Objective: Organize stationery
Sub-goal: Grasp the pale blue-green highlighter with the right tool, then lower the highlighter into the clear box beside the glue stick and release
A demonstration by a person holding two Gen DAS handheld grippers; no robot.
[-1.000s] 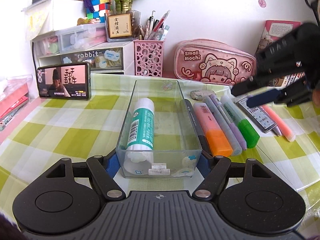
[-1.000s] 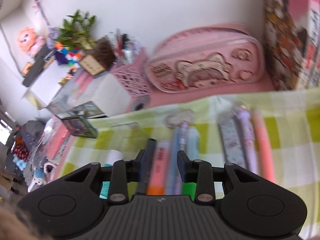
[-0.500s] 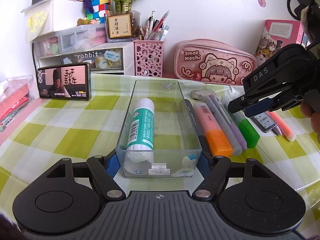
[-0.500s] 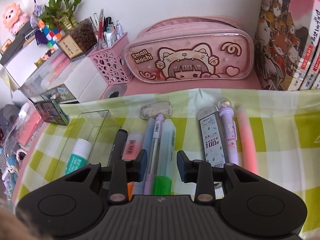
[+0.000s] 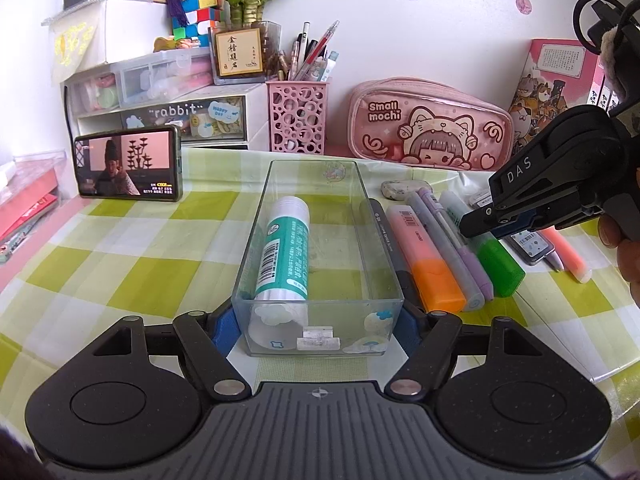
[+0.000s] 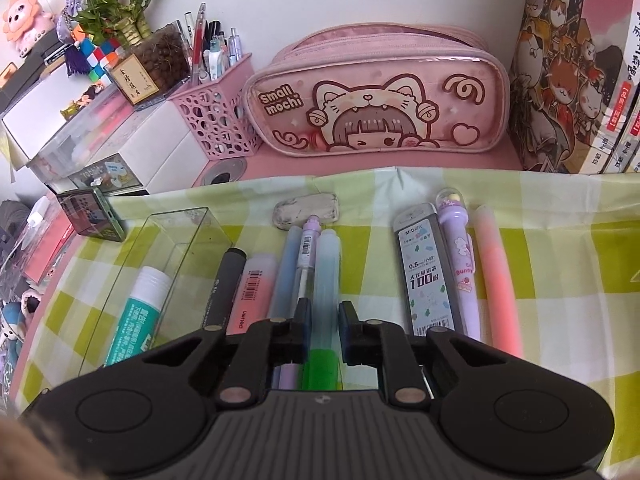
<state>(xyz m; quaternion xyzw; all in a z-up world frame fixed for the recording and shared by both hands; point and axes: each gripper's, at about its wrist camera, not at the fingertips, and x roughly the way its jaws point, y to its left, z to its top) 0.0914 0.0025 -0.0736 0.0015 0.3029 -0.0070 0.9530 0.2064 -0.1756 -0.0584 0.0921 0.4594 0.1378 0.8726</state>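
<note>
A clear plastic box (image 5: 320,304) stands on the checked cloth with a teal glue stick (image 5: 284,252) lying in it. My left gripper (image 5: 316,330) has its fingers against the box's near end, one on each side. To the box's right lie a black marker (image 5: 386,232), an orange highlighter (image 5: 428,256), a blue pen, a purple pen and a green highlighter (image 5: 486,246). My right gripper (image 6: 324,314) is open, with the green highlighter (image 6: 326,280) between its fingers, which are not closed on it.
A lead case (image 6: 424,272), a purple bunny pen (image 6: 458,264) and a pink highlighter (image 6: 496,276) lie to the right. An eraser (image 6: 306,210) lies behind the pens. A pink pencil case (image 5: 428,126), a pen holder (image 5: 298,116), a phone (image 5: 128,166), drawers and books line the back.
My right gripper has come down and forward over the row of pens and now straddles the green highlighter. My left gripper and the box have not moved.
</note>
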